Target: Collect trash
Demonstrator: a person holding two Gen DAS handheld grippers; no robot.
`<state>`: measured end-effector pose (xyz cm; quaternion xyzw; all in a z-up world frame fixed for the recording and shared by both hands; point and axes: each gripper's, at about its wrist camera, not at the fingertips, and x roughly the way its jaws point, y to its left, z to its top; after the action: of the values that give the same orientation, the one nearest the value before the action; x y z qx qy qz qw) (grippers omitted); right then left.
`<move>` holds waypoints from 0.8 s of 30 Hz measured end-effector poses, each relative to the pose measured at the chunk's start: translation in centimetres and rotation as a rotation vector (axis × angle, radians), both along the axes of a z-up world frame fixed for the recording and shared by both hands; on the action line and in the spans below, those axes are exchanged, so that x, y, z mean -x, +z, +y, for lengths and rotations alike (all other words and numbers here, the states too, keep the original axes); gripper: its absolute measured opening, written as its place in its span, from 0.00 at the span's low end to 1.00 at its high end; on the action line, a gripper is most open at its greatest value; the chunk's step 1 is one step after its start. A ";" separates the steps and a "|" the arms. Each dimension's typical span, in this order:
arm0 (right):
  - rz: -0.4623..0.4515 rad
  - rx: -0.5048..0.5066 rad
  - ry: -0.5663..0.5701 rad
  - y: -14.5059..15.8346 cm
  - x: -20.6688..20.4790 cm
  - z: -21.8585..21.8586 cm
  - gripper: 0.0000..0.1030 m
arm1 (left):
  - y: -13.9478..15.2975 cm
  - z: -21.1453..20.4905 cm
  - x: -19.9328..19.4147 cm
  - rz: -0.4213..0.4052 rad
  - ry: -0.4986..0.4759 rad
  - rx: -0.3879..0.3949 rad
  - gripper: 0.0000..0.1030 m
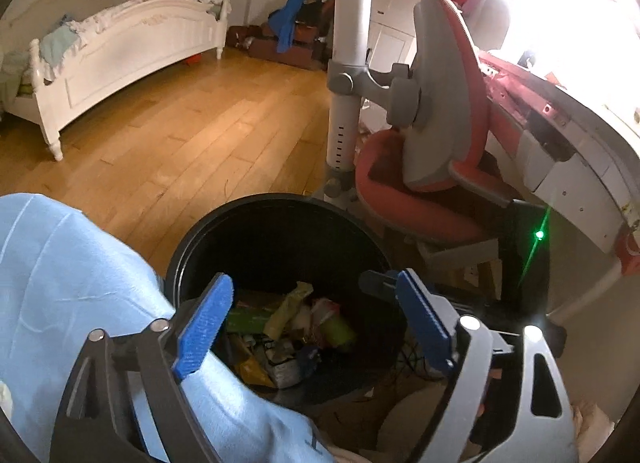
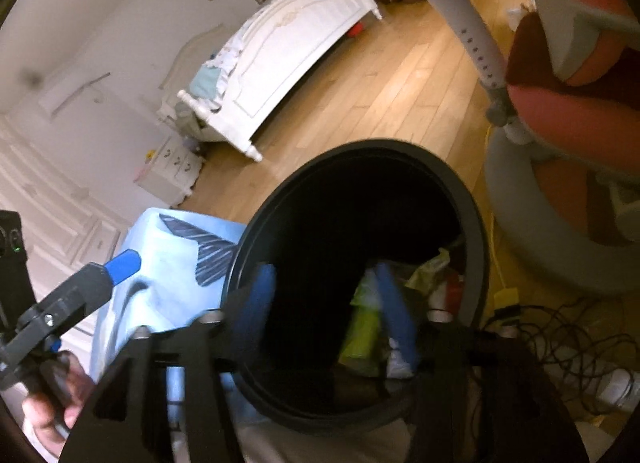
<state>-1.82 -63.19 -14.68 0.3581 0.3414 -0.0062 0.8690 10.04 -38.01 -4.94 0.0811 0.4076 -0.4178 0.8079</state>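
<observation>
Left claw (image 1: pixel 316 327) released, blue pads (image 1: pixel 206 323) spread wide, nothing between them, poised over the mouth of the black trash bin (image 1: pixel 188 251). Right claw (image 2: pixel 328 311) likewise released, blurred blue pads (image 2: pixel 394 311) apart and empty, reaching past the bin's rim (image 2: pixel 256 239). Down inside the bin: trash (image 1: pixel 296 327), a heap of crumpled wrappers, a yellow-green packet, bits of white and red. Pressed against the bin's side, light blue cloth (image 1: pixel 68 283) with a dark feather-like print. Seen from the right wrist, a hand (image 2: pixel 48 411) gripping the left claw's handle. Just beyond the bin, a red and grey desk chair (image 1: pixel 436 135) pushed up to a curved surface (image 1: pixel 568 143). Tangled cables (image 2: pixel 560 335) on the floor beside the bin. Farther off, wooden floor (image 1: pixel 192 131) and a white bed (image 1: pixel 132 43) against the wall.
</observation>
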 end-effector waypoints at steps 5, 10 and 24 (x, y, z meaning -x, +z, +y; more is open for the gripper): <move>-0.019 0.029 0.017 1.9 0.5 2.0 0.66 | 1.7 2.4 1.2 -0.049 0.047 0.018 0.95; -0.065 0.065 0.063 5.1 0.5 6.1 0.77 | 3.4 7.6 2.1 -0.090 0.146 0.054 0.95; -0.229 0.330 0.359 13.8 -2.5 28.3 0.95 | 4.3 33.0 5.1 -0.276 0.853 -0.076 0.95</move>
<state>0.72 -34.91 -0.90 0.1436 0.2935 0.1330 0.9357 4.90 -5.03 -0.60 -0.0094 0.3083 -0.0173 0.9511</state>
